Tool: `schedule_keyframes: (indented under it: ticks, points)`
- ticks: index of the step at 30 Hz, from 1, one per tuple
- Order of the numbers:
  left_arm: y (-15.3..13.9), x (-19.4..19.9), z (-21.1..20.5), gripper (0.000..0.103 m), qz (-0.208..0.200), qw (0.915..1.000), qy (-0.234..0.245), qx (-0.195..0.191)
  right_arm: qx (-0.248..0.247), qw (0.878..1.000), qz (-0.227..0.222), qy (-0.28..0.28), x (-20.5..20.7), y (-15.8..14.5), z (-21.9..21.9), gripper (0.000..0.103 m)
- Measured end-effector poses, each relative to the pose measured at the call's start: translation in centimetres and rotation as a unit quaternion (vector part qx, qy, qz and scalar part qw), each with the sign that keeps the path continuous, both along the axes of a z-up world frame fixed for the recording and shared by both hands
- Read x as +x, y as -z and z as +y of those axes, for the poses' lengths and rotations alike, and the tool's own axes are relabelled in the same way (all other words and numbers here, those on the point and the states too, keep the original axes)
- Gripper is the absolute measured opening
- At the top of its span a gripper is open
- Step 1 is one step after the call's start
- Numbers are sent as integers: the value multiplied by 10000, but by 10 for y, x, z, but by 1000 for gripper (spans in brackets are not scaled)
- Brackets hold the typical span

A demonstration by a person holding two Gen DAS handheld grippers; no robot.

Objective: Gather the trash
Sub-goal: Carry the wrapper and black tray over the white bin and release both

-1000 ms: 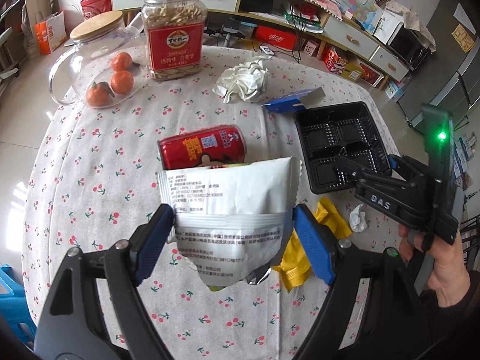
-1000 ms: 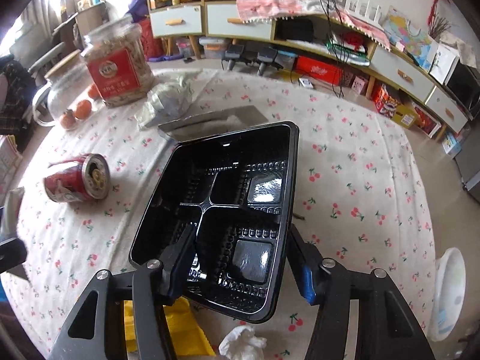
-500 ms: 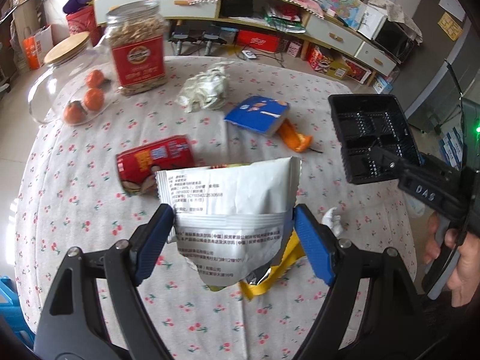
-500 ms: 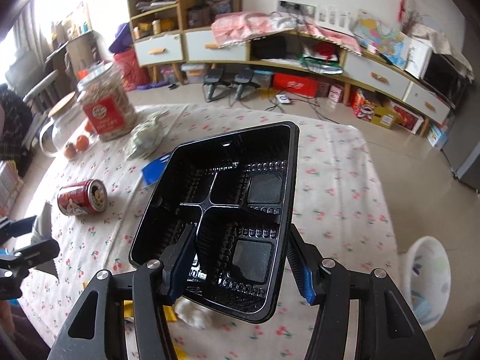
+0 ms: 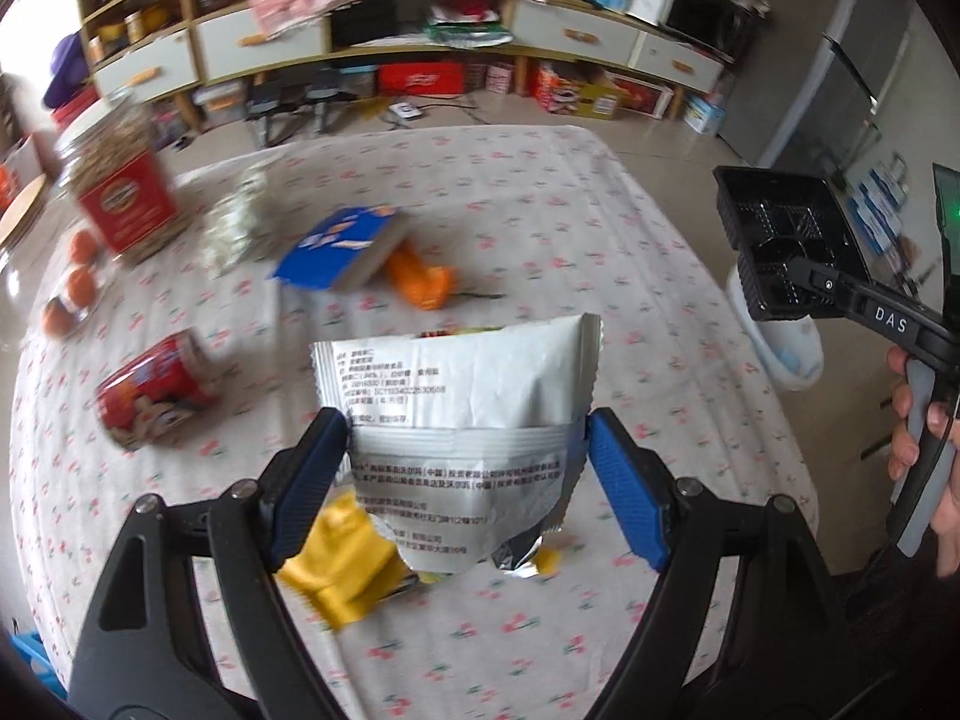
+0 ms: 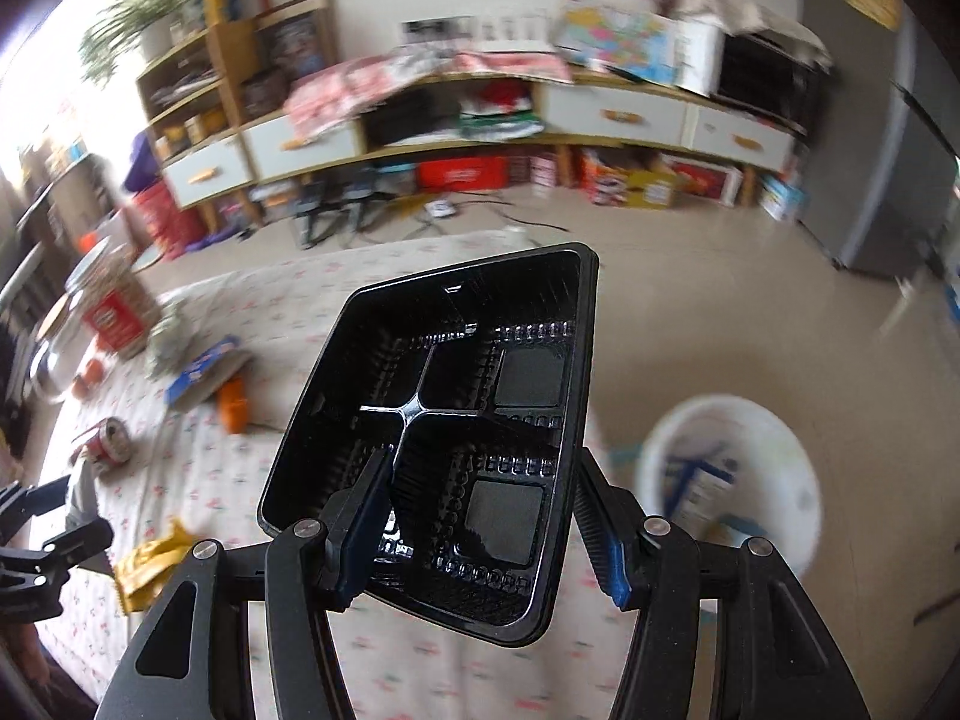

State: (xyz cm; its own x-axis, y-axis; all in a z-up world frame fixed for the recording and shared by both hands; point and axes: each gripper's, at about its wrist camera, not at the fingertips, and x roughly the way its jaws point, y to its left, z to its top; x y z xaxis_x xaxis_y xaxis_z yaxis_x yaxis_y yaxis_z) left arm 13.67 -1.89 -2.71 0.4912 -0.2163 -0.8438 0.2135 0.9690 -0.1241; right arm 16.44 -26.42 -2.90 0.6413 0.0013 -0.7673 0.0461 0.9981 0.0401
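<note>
Left wrist: my left gripper (image 5: 465,438) clamps the white snack wrapper (image 5: 459,414) above the table (image 5: 600,228); right wrist: my right gripper (image 6: 477,513) pinches the black tray (image 6: 456,420), tilted, bin (image 6: 729,474) just beyond, so I should centre over it before releasing.

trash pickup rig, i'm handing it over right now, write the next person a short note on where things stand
Left gripper: shut on the white snack packet, above the table.
Right gripper: shut on the black tray, out past the table edge near the white bin on the floor.
Done: both pieces picked up; the bin already holds some trash.
Left: drop both in the bin, then collect the red can, blue box, orange wrapper, yellow wrapper and crumpled wrapper.
</note>
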Motion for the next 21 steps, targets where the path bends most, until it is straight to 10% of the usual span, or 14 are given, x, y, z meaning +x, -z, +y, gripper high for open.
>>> schedule_keyframes:
  ticks: [21]
  points:
    - [12, 9, -163, 82, 214, 9957, 901, 28, 790, 9838, 438, 1546, -18, 62, -194, 69]
